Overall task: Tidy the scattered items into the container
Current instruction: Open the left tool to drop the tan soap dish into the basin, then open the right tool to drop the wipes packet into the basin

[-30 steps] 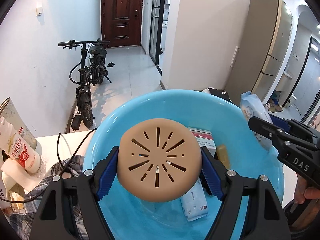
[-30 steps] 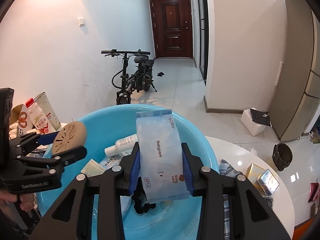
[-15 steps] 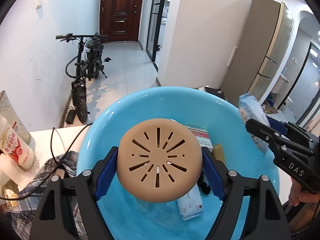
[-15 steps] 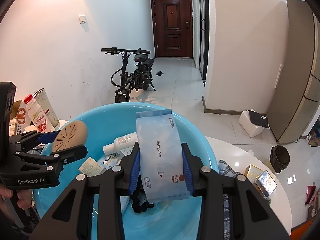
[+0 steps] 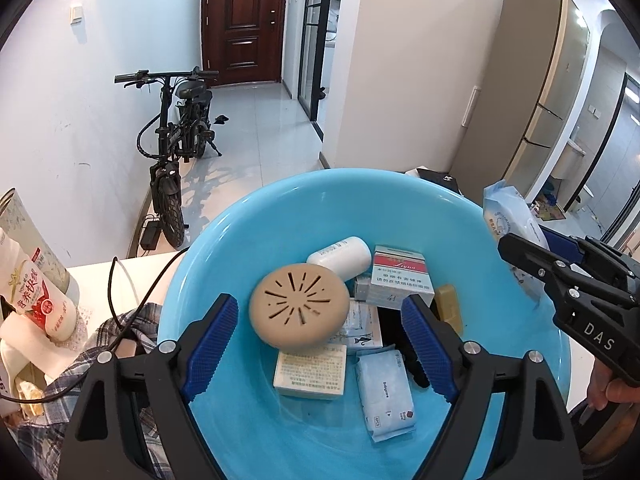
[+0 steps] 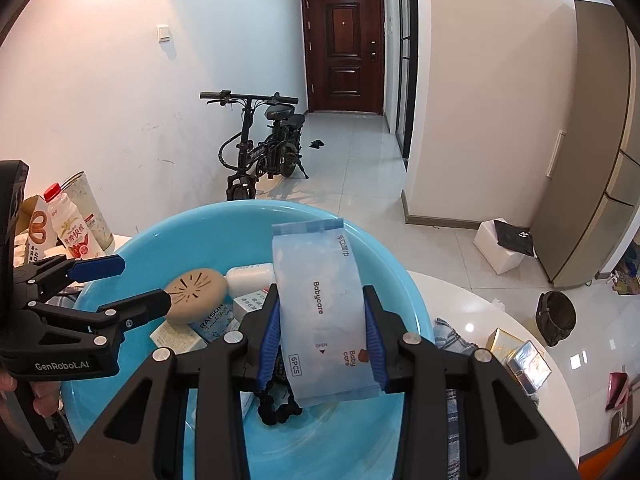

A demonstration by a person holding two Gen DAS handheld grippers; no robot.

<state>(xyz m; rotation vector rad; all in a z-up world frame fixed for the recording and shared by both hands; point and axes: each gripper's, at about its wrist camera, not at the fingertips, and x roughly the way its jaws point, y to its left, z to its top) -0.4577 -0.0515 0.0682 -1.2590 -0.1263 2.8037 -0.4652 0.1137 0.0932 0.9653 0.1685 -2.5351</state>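
Right gripper clamps wipes pack; left gripper opening over basin.

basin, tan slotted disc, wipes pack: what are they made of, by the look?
Basin: likely moulded plastic, glossy; smooth uniform blue with soft highlights on the wall.
Disc: probably matte plastic or silicone; even tan, no shine, clean cut slots. Cannot tell which.
Wipes pack: thin printed plastic film, satin; crimped end seam and bends between the right gripper pads.
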